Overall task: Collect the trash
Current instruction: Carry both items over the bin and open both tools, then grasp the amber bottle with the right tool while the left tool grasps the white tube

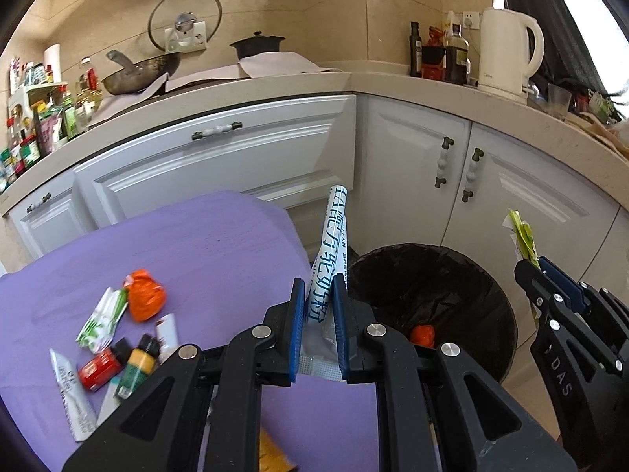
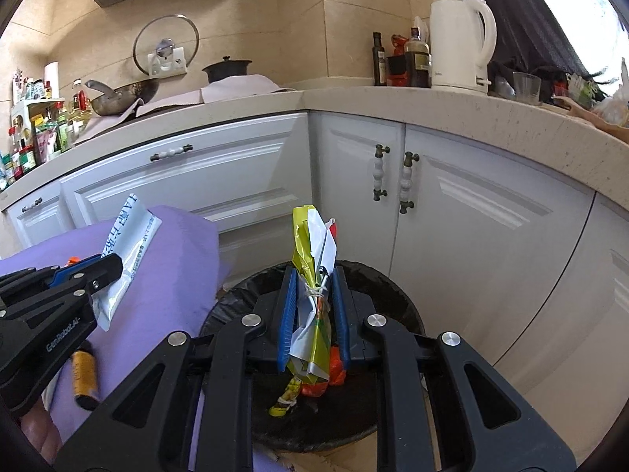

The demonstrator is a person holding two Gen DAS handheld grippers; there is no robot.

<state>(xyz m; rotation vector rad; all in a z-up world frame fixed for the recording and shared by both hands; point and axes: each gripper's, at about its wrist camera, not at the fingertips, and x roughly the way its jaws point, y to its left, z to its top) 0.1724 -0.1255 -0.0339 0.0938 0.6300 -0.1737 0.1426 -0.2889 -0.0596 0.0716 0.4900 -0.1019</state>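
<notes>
My left gripper (image 1: 318, 287) is shut on a white wrapper with blue print (image 1: 330, 244), held upright over the right edge of the purple-covered table (image 1: 220, 244), beside the black-lined trash bin (image 1: 432, 287). My right gripper (image 2: 313, 275) is shut on a yellow and white wrapper (image 2: 312, 244), held above the bin (image 2: 377, 287). The bin holds orange and yellow trash (image 2: 310, 383). In the left wrist view the right gripper (image 1: 528, 265) shows at right; in the right wrist view the left gripper (image 2: 108, 265) shows at left with its wrapper (image 2: 129, 244).
Loose trash lies on the table at left: an orange wrapper (image 1: 143, 295), a green-white packet (image 1: 102, 318), a red box (image 1: 98, 367), a white tube (image 1: 72, 393). White cabinets (image 1: 236, 157) and a cluttered counter with a kettle (image 1: 509, 55) stand behind.
</notes>
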